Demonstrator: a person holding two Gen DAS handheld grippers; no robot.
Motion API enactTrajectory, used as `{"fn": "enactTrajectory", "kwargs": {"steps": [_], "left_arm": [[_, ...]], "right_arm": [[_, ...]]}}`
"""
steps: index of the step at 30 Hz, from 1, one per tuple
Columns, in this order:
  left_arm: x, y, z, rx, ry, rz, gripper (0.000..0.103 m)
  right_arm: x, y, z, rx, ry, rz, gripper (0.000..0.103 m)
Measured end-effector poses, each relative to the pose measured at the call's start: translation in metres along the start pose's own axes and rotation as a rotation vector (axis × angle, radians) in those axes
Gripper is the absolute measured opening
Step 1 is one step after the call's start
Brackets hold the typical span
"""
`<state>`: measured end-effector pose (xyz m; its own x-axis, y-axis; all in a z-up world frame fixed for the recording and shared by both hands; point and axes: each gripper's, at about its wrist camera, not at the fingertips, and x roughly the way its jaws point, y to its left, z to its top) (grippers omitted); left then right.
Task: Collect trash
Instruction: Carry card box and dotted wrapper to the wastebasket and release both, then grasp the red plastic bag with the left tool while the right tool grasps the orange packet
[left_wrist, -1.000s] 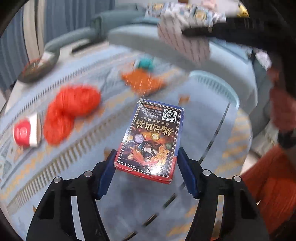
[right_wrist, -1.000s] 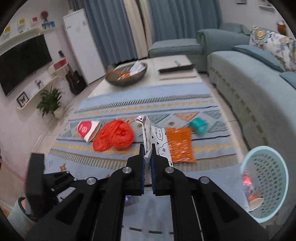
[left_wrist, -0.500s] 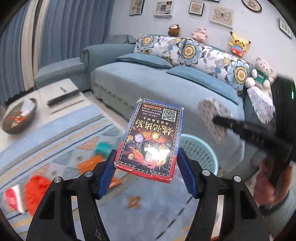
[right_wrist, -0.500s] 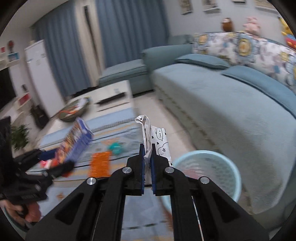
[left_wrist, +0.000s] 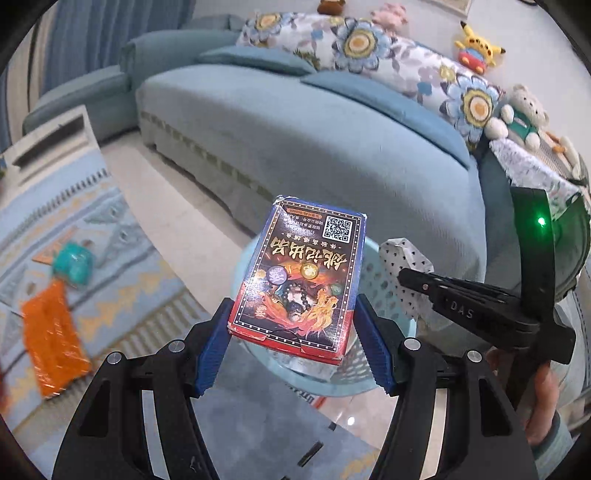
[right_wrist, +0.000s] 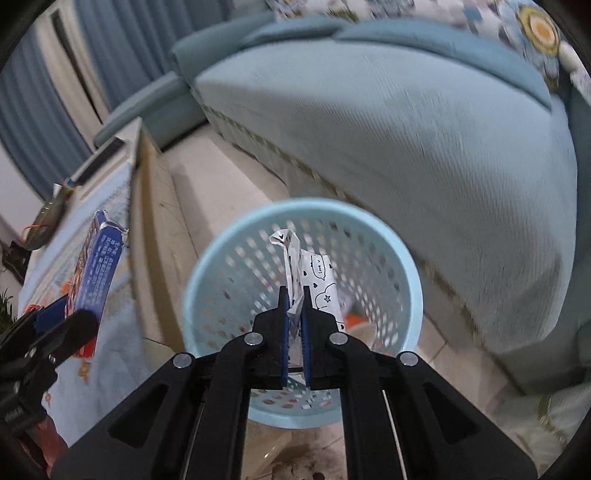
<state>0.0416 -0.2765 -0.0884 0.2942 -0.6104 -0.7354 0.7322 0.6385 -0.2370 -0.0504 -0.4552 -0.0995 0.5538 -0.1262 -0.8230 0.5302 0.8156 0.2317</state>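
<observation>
Trash in hand comes in two pieces: a white printed wrapper (right_wrist: 317, 281) and a blue-and-red card box (left_wrist: 301, 280). The wrapper is pinched between the nearly closed jaws of the right hand-held gripper (right_wrist: 294, 317) and stands up from them, directly above the mouth of the pale blue perforated wastebasket (right_wrist: 207, 280), held there, it seems, so that it falls inside once let go. The box is clamped by its long sides near its lower end in the left hand-held gripper (left_wrist: 293, 347), tilted away with its printed face up, just beside and partly over the basket's rim (left_wrist: 384, 280), likely waiting its turn. Some trash already lies at the basket's bottom. More pieces remain on the patterned rug (left_wrist: 122, 291): an orange wrapper (left_wrist: 51, 339) and a crumpled teal item (left_wrist: 72, 264). Behind the basket stands a blue sofa (left_wrist: 314, 140).
</observation>
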Motion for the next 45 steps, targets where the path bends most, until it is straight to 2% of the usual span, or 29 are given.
{"fn": "enactTrajectory", "kwargs": {"steps": [4, 6, 7, 9, 13, 20, 24, 28, 31, 35, 38, 40, 42, 45], "left_arm": [[0.015, 0.005, -0.014, -0.014, 0.01, -0.003, 0.065], [0.016, 0.009, -0.016, -0.022, 0.015, -0.007, 0.072], [0.014, 0.011, -0.016, -0.027, 0.008, 0.001, 0.074], [0.009, 0.016, -0.014, -0.046, -0.006, -0.007, 0.074], [-0.01, 0.022, -0.008, -0.07, -0.039, -0.016, 0.074], [-0.065, 0.035, -0.005, -0.073, -0.114, 0.029, 0.074], [-0.11, 0.067, -0.008, -0.175, -0.189, 0.054, 0.074], [-0.158, 0.107, -0.015, -0.284, -0.27, 0.118, 0.074], [-0.192, 0.142, -0.025, -0.36, -0.331, 0.229, 0.075], [-0.225, 0.193, -0.042, -0.454, -0.369, 0.38, 0.078], [-0.234, 0.229, -0.057, -0.498, -0.378, 0.53, 0.082], [-0.231, 0.249, -0.065, -0.525, -0.364, 0.595, 0.083], [-0.223, 0.27, -0.071, -0.562, -0.323, 0.627, 0.083], [-0.219, 0.285, -0.073, -0.595, -0.29, 0.587, 0.083]], "right_arm": [[0.013, -0.011, -0.004, 0.041, 0.038, 0.002, 0.009], [0.013, -0.013, -0.007, 0.053, 0.037, 0.006, 0.026], [0.011, -0.014, -0.007, 0.056, 0.03, 0.008, 0.031], [0.006, -0.013, -0.007, 0.06, 0.01, 0.006, 0.044], [-0.005, -0.01, -0.002, 0.055, -0.024, 0.028, 0.045], [-0.03, 0.03, 0.003, -0.024, -0.087, 0.075, 0.046], [-0.046, 0.064, 0.006, -0.058, -0.124, 0.131, 0.046], [-0.061, 0.109, 0.009, -0.117, -0.156, 0.186, 0.052], [-0.069, 0.15, 0.009, -0.174, -0.171, 0.222, 0.057], [-0.069, 0.195, 0.009, -0.241, -0.166, 0.255, 0.058], [-0.061, 0.232, 0.008, -0.295, -0.159, 0.265, 0.064], [-0.053, 0.251, 0.005, -0.326, -0.15, 0.263, 0.065], [-0.041, 0.271, 0.001, -0.363, -0.128, 0.269, 0.065], [-0.022, 0.297, -0.008, -0.407, -0.092, 0.27, 0.067]]}}
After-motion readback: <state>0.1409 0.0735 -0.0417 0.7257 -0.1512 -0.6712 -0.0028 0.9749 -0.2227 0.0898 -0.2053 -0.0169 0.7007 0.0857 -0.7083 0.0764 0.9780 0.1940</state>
